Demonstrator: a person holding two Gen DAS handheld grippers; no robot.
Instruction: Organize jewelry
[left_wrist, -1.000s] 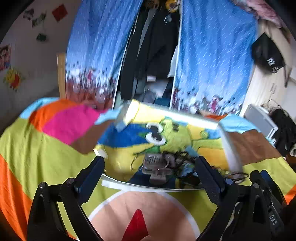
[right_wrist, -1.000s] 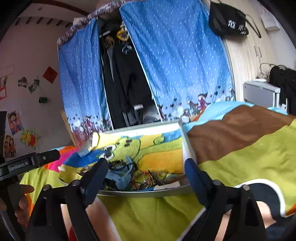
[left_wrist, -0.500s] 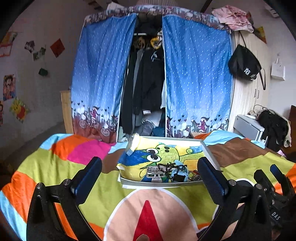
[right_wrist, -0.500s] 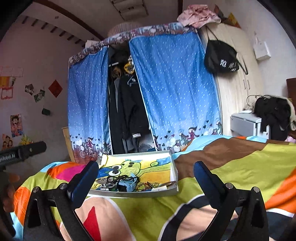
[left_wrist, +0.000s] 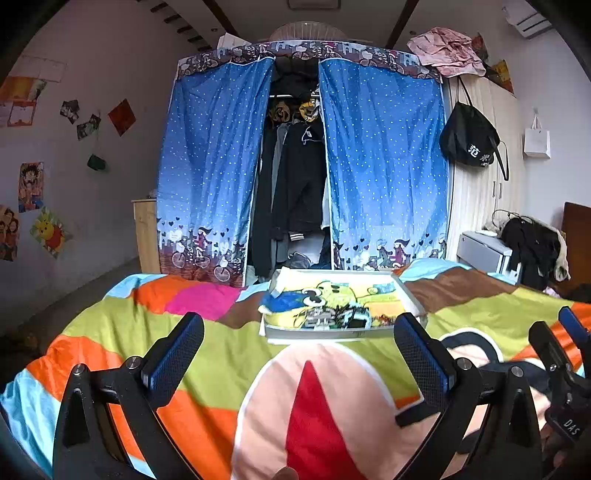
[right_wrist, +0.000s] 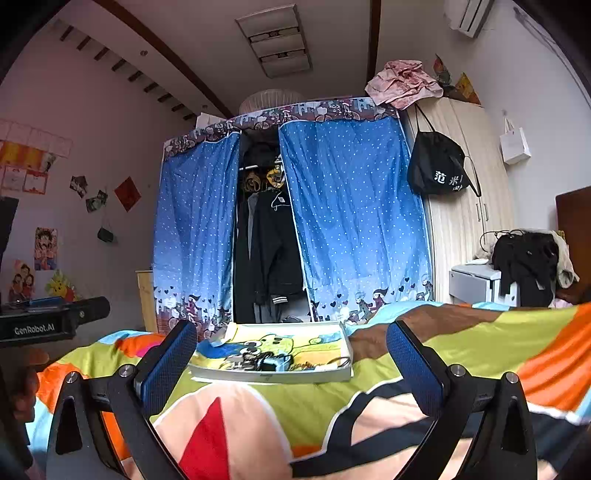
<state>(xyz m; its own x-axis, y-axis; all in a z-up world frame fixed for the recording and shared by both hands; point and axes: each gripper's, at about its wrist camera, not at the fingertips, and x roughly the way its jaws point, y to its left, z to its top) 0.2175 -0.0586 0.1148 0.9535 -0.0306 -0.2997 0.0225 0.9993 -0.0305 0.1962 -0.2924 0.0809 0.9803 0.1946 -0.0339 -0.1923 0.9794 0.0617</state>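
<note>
A shallow white tray (left_wrist: 325, 333) with a cartoon-print lining lies on the colourful bedspread, well ahead of both grippers. A dark tangle of jewelry (left_wrist: 334, 316) sits near its front edge, and the jewelry (right_wrist: 258, 361) shows small in the right wrist view inside the tray (right_wrist: 273, 376). My left gripper (left_wrist: 299, 354) is open over the bedspread, short of the tray, with nothing between its fingers. My right gripper (right_wrist: 291, 363) is open too, empty, and raised back from the tray. The right gripper's body (left_wrist: 561, 365) shows at the right edge of the left wrist view.
The bedspread (left_wrist: 207, 354) covers the whole bed. Beyond the bed's far edge stands a wardrobe with blue curtains (left_wrist: 384, 170) and dark clothes. A grey cabinet (left_wrist: 484, 251) with black clothes is at the right. The left gripper's body (right_wrist: 48, 321) and a hand show left.
Both grippers have pulled back and up from the tray, which was close under the fingers a second ago and now lies far ahead. Both stayed open.
</note>
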